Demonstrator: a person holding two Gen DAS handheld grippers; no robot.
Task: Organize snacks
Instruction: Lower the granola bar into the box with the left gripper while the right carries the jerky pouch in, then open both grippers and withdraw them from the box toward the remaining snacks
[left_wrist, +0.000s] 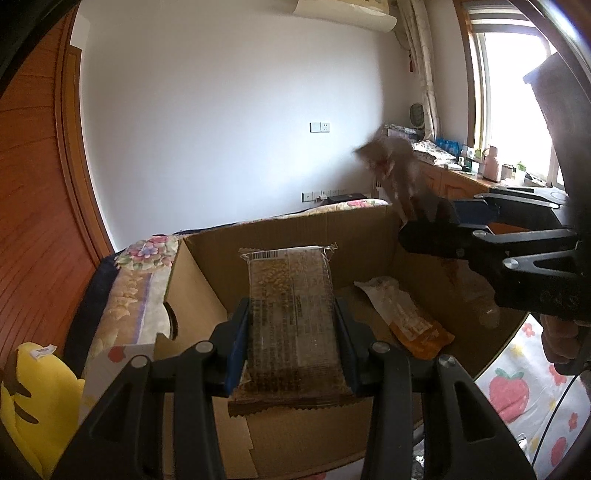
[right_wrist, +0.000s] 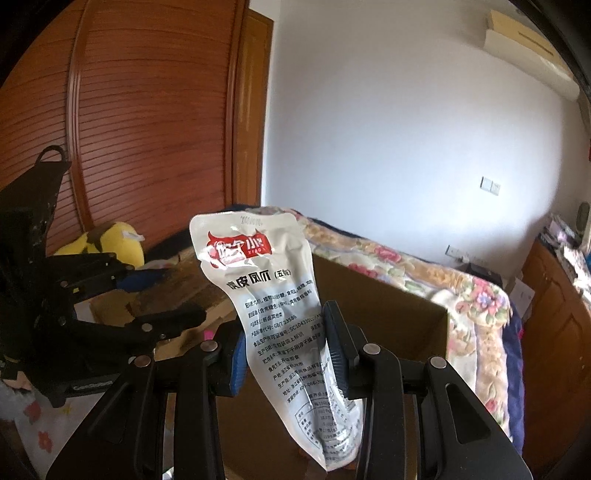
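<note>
My left gripper is shut on a brown nut-brittle packet in clear wrap, held flat above an open cardboard box. An orange-and-white snack packet lies inside the box at the right. My right gripper reaches in from the right over the box's far corner, with a blurred pouch sticking up from it. In the right wrist view, the right gripper is shut on a white pouch with a red logo, upright over the box. The left gripper shows at the left with the brown packet.
A floral blanket on a bed lies behind and left of the box. A yellow plush toy sits at the near left. A strawberry-print cloth lies at the near right. A wooden cabinet under the window carries several small items.
</note>
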